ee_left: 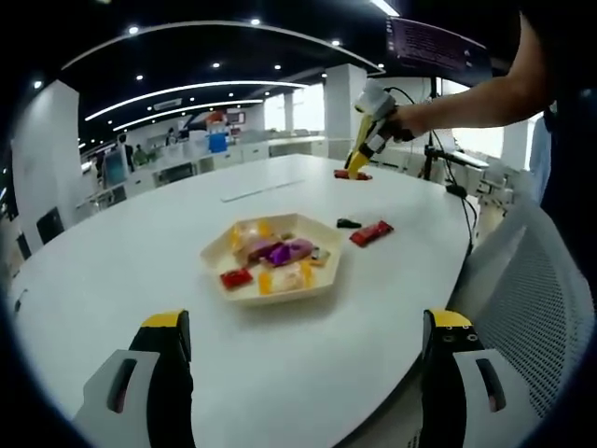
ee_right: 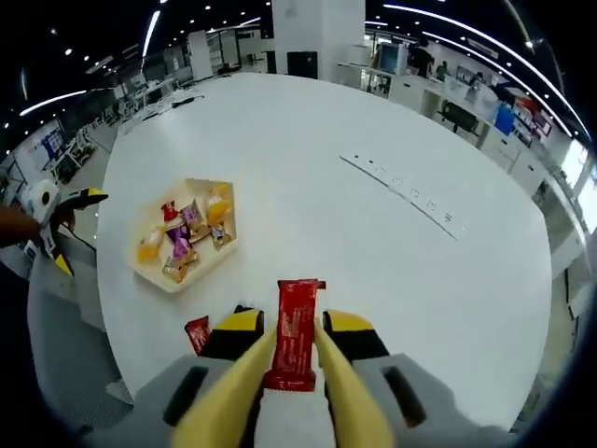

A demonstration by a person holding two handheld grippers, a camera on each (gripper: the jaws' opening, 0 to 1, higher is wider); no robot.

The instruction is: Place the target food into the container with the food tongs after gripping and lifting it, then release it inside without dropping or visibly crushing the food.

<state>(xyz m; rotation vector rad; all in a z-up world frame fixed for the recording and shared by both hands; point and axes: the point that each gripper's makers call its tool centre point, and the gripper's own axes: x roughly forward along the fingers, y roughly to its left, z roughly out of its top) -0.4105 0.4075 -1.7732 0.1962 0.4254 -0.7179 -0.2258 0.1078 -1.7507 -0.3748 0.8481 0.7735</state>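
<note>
Left gripper view: a large white round-cornered table [ee_left: 140, 271] carries a cream hexagonal tray [ee_left: 216, 250] near its middle, loaded with small wrapped snacks in yellow, purple, orange and red. To the right of the tray, apart from it, lie a flat red wrapped bar [ee_left: 371, 232] and a small dark packet [ee_left: 348, 223] just beside it. The left gripper [ee_left: 303, 359], black with yellow tips, rises at the near edge with its jaws set wide and nothing between them. At the far right a person's forearm [ee_left: 466, 98] reaches over the table, the hand holding the right gripper [ee_left: 357, 168], whose yellow tongs [ee_left: 361, 149] point down at a red wrapped packet [ee_left: 352, 175] on the far side of the table. A grey mesh chair back [ee_left: 532, 299] stands at the right. Right gripper view: the tongs [ee_right: 295, 359] are closed narrowly on the long red wrapped packet [ee_right: 297, 331], pinched between the two arms and standing lengthwise over the tabletop [ee_right: 373, 224]. The tray [ee_right: 147, 269] sits to the left, well apart. A small red bar [ee_right: 197, 332] lies near the left yellow jaw tip. The left gripper [ee_right: 65, 210] shows at the far left edge.
</note>
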